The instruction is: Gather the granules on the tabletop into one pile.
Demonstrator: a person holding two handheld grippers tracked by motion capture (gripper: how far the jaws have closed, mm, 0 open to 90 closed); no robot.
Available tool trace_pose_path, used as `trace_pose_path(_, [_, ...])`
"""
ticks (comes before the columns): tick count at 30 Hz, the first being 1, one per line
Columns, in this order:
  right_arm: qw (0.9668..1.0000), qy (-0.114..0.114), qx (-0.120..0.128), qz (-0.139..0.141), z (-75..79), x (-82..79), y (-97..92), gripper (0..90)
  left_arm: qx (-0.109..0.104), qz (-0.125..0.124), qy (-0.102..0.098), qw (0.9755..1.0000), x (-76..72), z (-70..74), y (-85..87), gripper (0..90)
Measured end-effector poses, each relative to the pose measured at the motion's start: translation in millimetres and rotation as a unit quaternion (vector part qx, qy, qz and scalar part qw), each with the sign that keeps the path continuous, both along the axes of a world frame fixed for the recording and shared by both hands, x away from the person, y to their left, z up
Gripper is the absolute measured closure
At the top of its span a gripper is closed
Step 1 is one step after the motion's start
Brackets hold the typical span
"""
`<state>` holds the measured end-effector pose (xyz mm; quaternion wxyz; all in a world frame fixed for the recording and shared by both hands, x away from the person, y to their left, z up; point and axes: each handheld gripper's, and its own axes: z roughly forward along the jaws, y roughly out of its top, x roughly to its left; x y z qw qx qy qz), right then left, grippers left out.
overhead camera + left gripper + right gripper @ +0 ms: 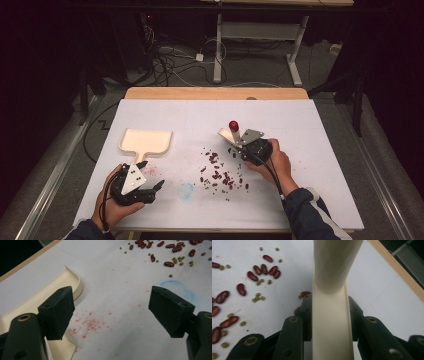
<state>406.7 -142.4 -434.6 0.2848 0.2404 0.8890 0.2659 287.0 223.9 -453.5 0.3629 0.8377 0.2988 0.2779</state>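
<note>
We hold left gripper [150, 176] wide, lower left, near dustpan [146, 141] | right gripper [239, 145] clamps brush [332, 302], centre | beans [220, 175] scattered

I can't read any text, label, brand or no. anywhere. Closest thing to a sign: a faint blue scribbled ring [178, 288] drawn on the white paper table cover [120, 277] — no letters in it, as far as I can see.

Dark room; grey floor [250, 75]; tangled cables [165, 60]; white desk legs [218, 50].
</note>
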Motion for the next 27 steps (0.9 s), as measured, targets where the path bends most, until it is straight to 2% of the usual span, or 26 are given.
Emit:
trace_pose_path(4, [0.9995, 0.007, 0.01, 0.029, 0.8, -10.9, 6.3, 67.4, 0.0, 0.001, 0.003, 1.0, -0.7, -0.8, 2.0, 20.1])
trace_pose_path(5, [0.9988, 0.01, 0.011, 0.046, 1.8, -18.0, 10.5, 67.4, -0.002, 0.001, 0.003, 1.0, -0.9, -0.4, 2.3, 20.1])
trace_pose_path(9, [0.9974, 0.009, 0.009, 0.071, 2.7, -29.3, 17.8, 67.4, -0.002, 0.001, 0.0, 1.0, -0.7, 1.3, 1.5, 20.1])
trace_pose_path(10, [0.9966, 0.009, 0.001, 0.082, 3.1, -36.7, 21.3, 67.4, -0.001, -0.001, 0.0, 1.0, -0.5, 1.5, 0.9, 20.1])
trace_pose_path(13, [0.9962, 0.005, 0.002, 0.087, 3.8, -42.1, 23.6, 67.4, 0.006, -0.006, -0.001, 1.0, -0.8, 1.7, -1.1, 20.1])
trace_pose_path(14, [0.9961, -0.005, -0.003, 0.088, 6.3, -45.3, 23.4, 67.4, 0.008, -0.007, -0.002, 0.9999, -1.3, 1.9, -1.5, 20.1])
trace_pose_path(16, [0.9958, -0.011, -0.011, 0.09, 8.4, -45.2, 21.9, 67.4, 0.008, -0.008, -0.003, 0.9999, -2.5, 2.5, -1.4, 20.1])
trace_pose_path(17, [0.9964, -0.017, -0.003, 0.083, 9.9, -45.5, 21.5, 67.5, 0.006, -0.007, -0.004, 1.0, -3.1, 2.6, -1.1, 20.1])
trace_pose_path(18, [0.9963, -0.023, -0.005, 0.082, 13.0, -45.1, 19.0, 67.4, 0.006, -0.006, -0.004, 1.0, -3.5, 2.7, -0.5, 20.1])
trace_pose_path(20, [0.9965, -0.034, 0.019, 0.075, 24.1, -46.1, 12.9, 67.4, 0.004, -0.003, -0.005, 1.0, -4.0, 3.3, 0.7, 20.1])
trace_pose_path(21, [0.9965, -0.034, 0.019, 0.075, 24.1, -46.1, 12.9, 67.4, 0.004, -0.003, -0.006, 1.0, -4.0, 3.7, 1.3, 20.1])
trace_pose_path(23, [0.9959, -0.038, 0.037, 0.074, 34.4, -50.4, 8.9, 67.4, 0.002, -0.001, -0.006, 1.0, -4.0, 4.4, 2.1, 20.1])
trace_pose_path(25, [0.9943, -0.03, 0.057, 0.085, 45.1, -57.7, 5.7, 67.4, 0.001, 0.0, -0.007, 1.0, -4.0, 4.8, 2.5, 20.1])
trace_pose_path(26, [0.9904, -0.011, 0.089, 0.106, 53.3, -67.2, 4.4, 67.4, 0.001, 0.001, -0.007, 1.0, -4.0, 5.0, 2.6, 20.1])
trace_pose_path(27, [0.9904, -0.011, 0.089, 0.106, 53.3, -67.2, 4.4, 67.4, 0.0, 0.002, -0.008, 1.0, -4.1, 5.1, 2.8, 20.1])
